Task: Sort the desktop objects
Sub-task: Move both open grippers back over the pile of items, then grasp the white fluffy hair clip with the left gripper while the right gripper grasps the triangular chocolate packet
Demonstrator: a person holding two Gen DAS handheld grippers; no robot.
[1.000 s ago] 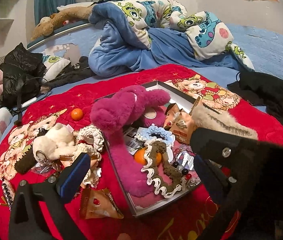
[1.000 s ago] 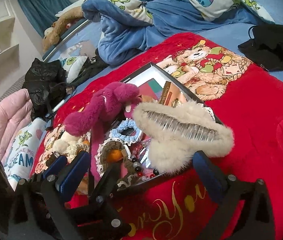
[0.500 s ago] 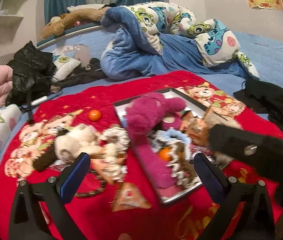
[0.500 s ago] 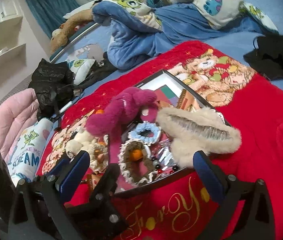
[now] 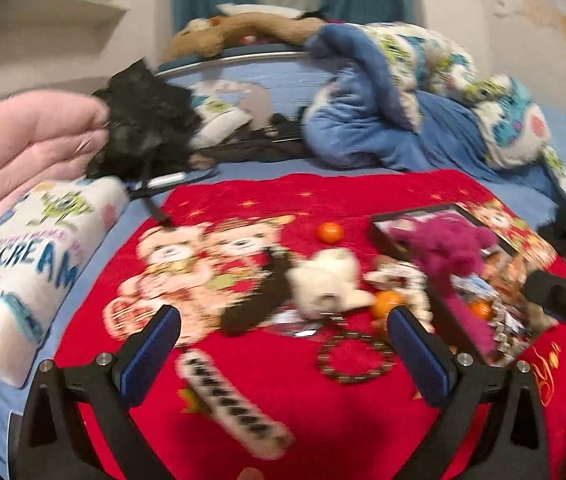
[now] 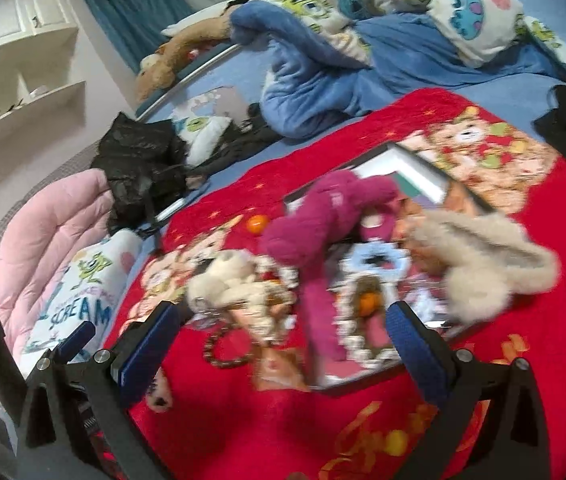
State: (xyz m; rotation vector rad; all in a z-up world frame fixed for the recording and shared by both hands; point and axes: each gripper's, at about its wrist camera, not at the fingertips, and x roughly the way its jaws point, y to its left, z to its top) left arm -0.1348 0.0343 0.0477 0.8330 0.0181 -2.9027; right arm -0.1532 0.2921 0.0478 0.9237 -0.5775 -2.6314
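Since one second ago the left wrist view has swung leftward: the black-framed tray (image 5: 379, 229), then centred between the fingers, now sits at the right edge, and the bare red blanket (image 5: 323, 412) fills the space ahead. The right wrist view has drawn back slightly; the tray (image 6: 415, 160) and its contents appear further off. Both current views are motion-blurred.

Left gripper (image 5: 283, 354): released, fingers spread wide, holding nothing, hovering over the blanket and aimed at the loose items left of the tray. Nearest lies a white strip with dark blocks (image 5: 235, 404), running diagonally. Beyond it, a dark bead bracelet (image 5: 357, 358) lies just inside the right finger. Further on sit a cream plush toy (image 5: 329, 282), a dark brown fuzzy piece (image 5: 255, 304) beside it, an orange ball (image 5: 387, 304) close to the plush and a second orange ball (image 5: 330, 233) further back.

Right gripper (image 6: 281, 346): released, fingers wide apart, empty, angled down at the tray's near left corner. The magenta plush (image 6: 323, 220) lies draped over the tray's left edge; a beige fur piece (image 6: 491, 256) rests across its right side, with a light blue scrunchie (image 6: 375, 258) between them. The left gripper's blue finger pad (image 6: 77, 338) shows at lower left.

Farthest back: a pink quilt (image 5: 23, 148) and a blue duvet (image 5: 363, 132).
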